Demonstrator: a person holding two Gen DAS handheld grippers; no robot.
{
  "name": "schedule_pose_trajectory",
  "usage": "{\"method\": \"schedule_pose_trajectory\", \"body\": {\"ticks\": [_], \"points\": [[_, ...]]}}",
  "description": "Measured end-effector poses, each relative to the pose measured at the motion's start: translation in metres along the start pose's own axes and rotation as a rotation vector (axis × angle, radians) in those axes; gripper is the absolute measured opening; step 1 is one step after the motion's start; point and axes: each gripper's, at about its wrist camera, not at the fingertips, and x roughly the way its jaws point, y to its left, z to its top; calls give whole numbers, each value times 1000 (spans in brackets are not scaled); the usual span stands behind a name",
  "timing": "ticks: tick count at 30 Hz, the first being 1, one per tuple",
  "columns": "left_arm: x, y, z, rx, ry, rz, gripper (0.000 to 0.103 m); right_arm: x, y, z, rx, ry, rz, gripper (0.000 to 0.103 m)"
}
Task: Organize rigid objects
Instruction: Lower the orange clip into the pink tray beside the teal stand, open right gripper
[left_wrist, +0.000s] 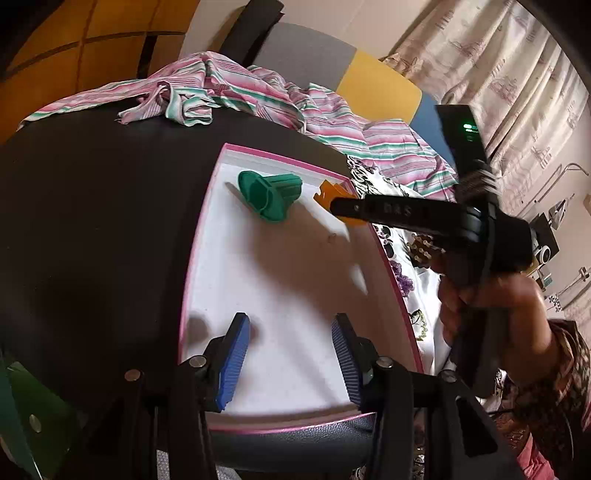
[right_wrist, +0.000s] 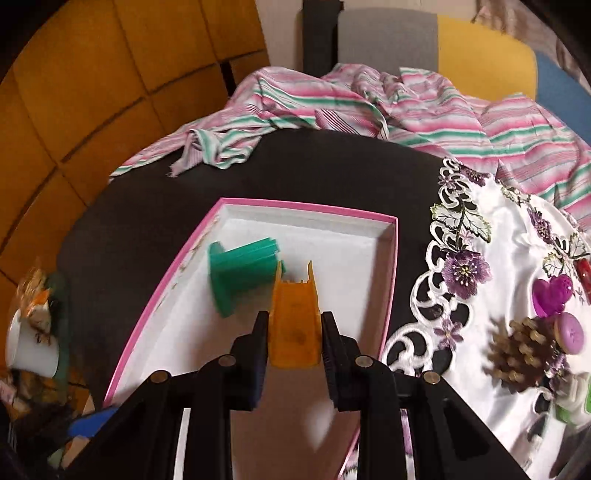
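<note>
Overhead, the right claw (right_wrist: 294, 334) is clamped on an orange plastic piece (right_wrist: 294, 325), its two pads pressing the piece's sides above the white floor of a shallow pink-rimmed box (right_wrist: 393, 258). Just beyond the orange piece's far end lies a green plastic spool (right_wrist: 240, 275), tipped on its side inside the box with its flange toward the left wall. Whether the two pieces touch cannot be told. The box sits on a black table (right_wrist: 147, 221). Across the far edge of the table spills a pink, green and white striped cloth (right_wrist: 369, 107). To the right of the box a white embroidered cloth (right_wrist: 498, 236) with purple flowers carries a purple heart-shaped piece (right_wrist: 552, 295), a brown pine cone (right_wrist: 521, 349) and a round purple item (right_wrist: 570, 332), all well apart from the box.

From the left wrist view, the left claw (left_wrist: 291, 354) hangs with its blue-padded fingers spread wide and nothing between them, over the near end of the same box. The person's right hand (left_wrist: 491, 306) grips the other tool's handle at the right.
</note>
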Motion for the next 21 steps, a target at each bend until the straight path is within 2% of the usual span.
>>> {"method": "schedule_pose_trajectory", "body": {"ticks": [13,14,15,17,21], "points": [[-5,10,-5,-45,7,2,47,30,-1,30,49,1,-63,28],[-6,9,-6,-43,9,2,47,31,-1,30,50,4,-62,31],[-6,9,-6,-41,9,0,47,30,0,29,45,4,-59,39],[-7,9,-7,-41,3,-2,47,21,4,26,27,-26,-68,50],[-2,7,-8,-45,14,7,47,-1,10,16,-19,-63,-64,55]]}}
